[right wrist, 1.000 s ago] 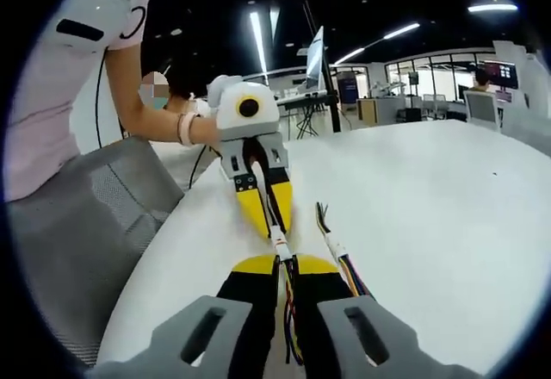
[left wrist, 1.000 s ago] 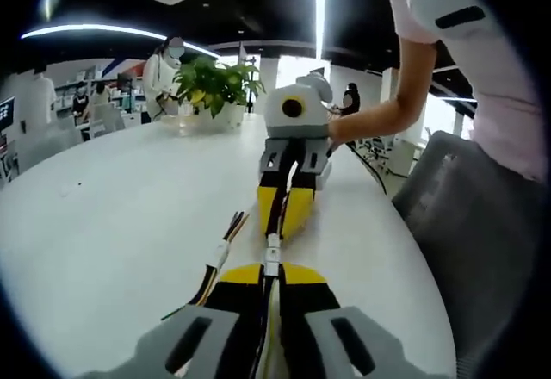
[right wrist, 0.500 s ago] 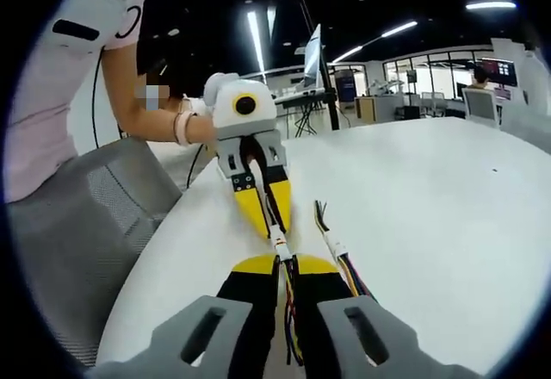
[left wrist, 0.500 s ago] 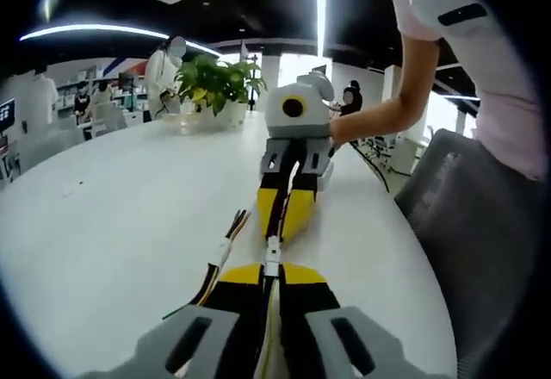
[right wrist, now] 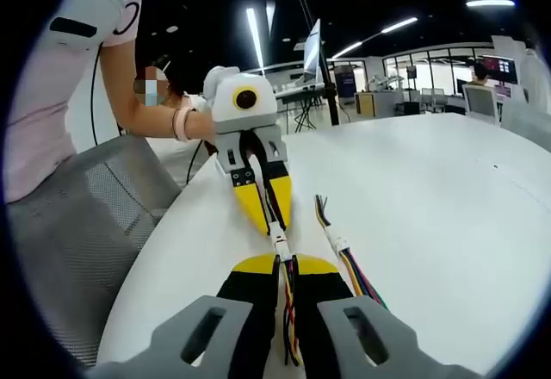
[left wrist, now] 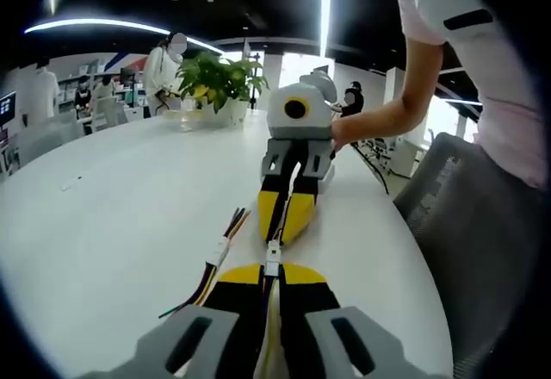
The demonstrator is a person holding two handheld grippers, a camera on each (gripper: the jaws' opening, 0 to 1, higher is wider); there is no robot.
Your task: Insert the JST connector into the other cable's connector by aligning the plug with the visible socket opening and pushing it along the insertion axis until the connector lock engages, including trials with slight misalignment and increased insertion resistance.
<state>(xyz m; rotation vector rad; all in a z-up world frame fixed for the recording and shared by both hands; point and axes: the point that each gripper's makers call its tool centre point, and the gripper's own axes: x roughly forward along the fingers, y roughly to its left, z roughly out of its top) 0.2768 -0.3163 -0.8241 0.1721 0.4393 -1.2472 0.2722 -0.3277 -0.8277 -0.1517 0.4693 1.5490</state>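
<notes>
1. gripping its own cable, the left gripper has its yellow-tipped jaws closed together at 6 o'clock in the left gripper view, with the wires running back between them.
2. just past its tips, toward 12 o'clock, sits the white jst connector, lined up between the two grippers; whether the two halves are fully mated is too small to tell.
3. the right gripper comes in from 12 o'clock in that view, jaws pinched on its own dark cable, tips close to the connector.
4. in the right gripper view the right gripper rises from 6 o'clock, jaws clamped on a bundle of coloured wires.
5. the jst connector lies just beyond those tips, and the left gripper faces it from 12 o'clock, closed on its cable.
6. a spare cable with a white plug lies loose on the table at about 3 o'clock of the connector in the right gripper view; in the left gripper view it lies at about 9 o'clock.
7. all of this rests on a white table.
8. a potted plant stands at the table's far end, near 11 o'clock in the left gripper view.
9. a grey mesh chair stands beside the table at 9 o'clock in the right gripper view, next to the person's arm.
</notes>
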